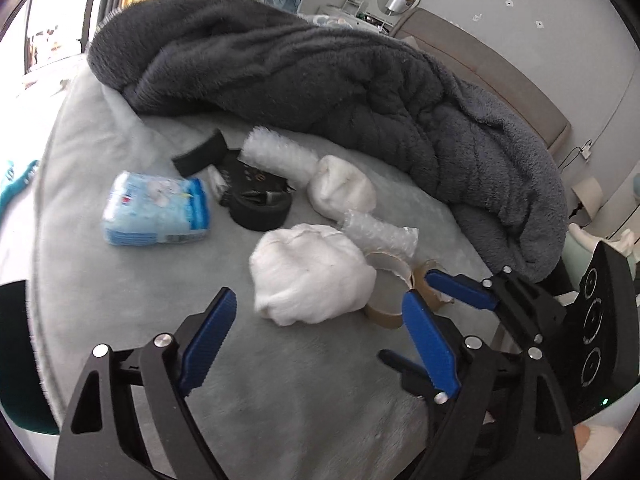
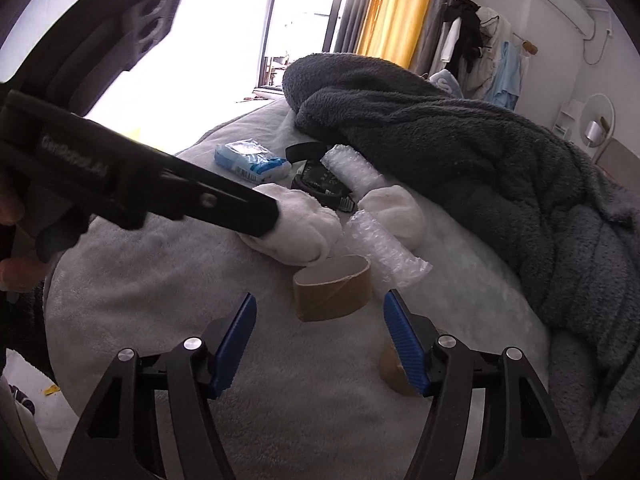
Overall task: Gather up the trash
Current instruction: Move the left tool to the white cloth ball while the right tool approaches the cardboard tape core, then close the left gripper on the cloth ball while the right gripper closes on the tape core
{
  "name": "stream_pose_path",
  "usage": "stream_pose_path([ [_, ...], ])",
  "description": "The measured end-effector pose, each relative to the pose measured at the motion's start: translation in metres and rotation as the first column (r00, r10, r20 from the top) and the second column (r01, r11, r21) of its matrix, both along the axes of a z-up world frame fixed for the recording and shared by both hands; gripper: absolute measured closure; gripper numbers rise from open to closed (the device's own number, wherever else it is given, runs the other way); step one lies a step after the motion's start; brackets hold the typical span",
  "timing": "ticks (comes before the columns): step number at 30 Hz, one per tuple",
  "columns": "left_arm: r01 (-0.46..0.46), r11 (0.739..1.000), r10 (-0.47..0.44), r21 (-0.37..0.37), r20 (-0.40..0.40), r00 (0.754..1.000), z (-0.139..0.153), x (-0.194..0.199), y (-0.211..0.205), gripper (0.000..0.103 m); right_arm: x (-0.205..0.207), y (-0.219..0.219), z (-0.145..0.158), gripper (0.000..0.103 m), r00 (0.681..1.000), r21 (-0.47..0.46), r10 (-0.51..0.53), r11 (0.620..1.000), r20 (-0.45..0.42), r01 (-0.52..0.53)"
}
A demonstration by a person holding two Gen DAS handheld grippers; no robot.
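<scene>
Trash lies on a pale grey bed cover (image 1: 120,312). A white cotton wad (image 1: 310,274) lies just ahead of my open, empty left gripper (image 1: 320,312). It also shows in the right wrist view (image 2: 304,226), partly behind the left gripper's body. A brown cardboard tape core (image 2: 332,290) lies on its side just ahead of my open, empty right gripper (image 2: 320,316). The core (image 1: 386,314) is half hidden in the left view, where the right gripper (image 1: 422,288) reaches in. A bubble wrap roll (image 2: 384,246) and a second white wad (image 2: 400,212) lie behind.
A dark grey fleece blanket (image 1: 320,68) is heaped across the back and right. A blue tissue pack (image 1: 158,210), a black sponge block (image 1: 200,156), a black roll with a strap (image 1: 260,204) and another bubble wrap roll (image 1: 280,156) lie further back. A brown scrap (image 2: 394,372) lies by the right finger.
</scene>
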State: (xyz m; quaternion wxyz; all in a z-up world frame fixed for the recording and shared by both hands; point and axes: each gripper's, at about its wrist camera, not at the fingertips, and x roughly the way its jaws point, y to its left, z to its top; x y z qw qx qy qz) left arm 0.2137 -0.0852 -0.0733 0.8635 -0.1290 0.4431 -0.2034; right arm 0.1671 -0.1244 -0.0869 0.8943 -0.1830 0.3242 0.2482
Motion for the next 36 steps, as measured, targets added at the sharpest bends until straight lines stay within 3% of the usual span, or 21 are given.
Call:
stream_pose_path([
  [7, -0.011, 0.998, 0.006, -0.064, -0.079, 0.997, -0.015, 0.02, 0.002, 0.021, 0.009, 0.002, -0.005, 0.038, 1.0, 0.0, -0.002, 1.0, -0.007, 0.002],
  [15, -0.006, 0.999, 0.002, -0.046, -0.09, 0.996, -0.02, 0.033, -0.004, 0.031, 0.019, 0.004, -0.007, 0.04, 1.0, 0.005, -0.008, 1.0, -0.023, 0.008],
  [20, 0.001, 0.999, -0.003, -0.033, -0.07, 0.998, -0.018, 0.031, -0.003, 0.046, 0.022, 0.008, -0.01, 0.049, 0.999, -0.02, -0.018, 1.0, -0.033, 0.018],
  [22, 0.006, 1.0, -0.007, -0.022, -0.051, 0.999, -0.015, 0.029, -0.003, 0.05, 0.024, 0.01, -0.008, 0.055, 0.999, -0.022, -0.029, 0.999, -0.032, 0.028],
  [29, -0.011, 1.0, 0.011, -0.006, 0.072, 0.997, 0.013, 0.013, 0.01, 0.053, 0.027, 0.008, 0.0, 0.056, 0.999, 0.015, -0.034, 0.999, -0.041, 0.035],
  [36, -0.046, 0.996, 0.031, 0.074, 0.189, 0.982, 0.031, -0.004, 0.032, 0.053, 0.034, 0.019, 0.018, 0.056, 0.997, 0.131, -0.043, 0.99, -0.071, 0.052],
])
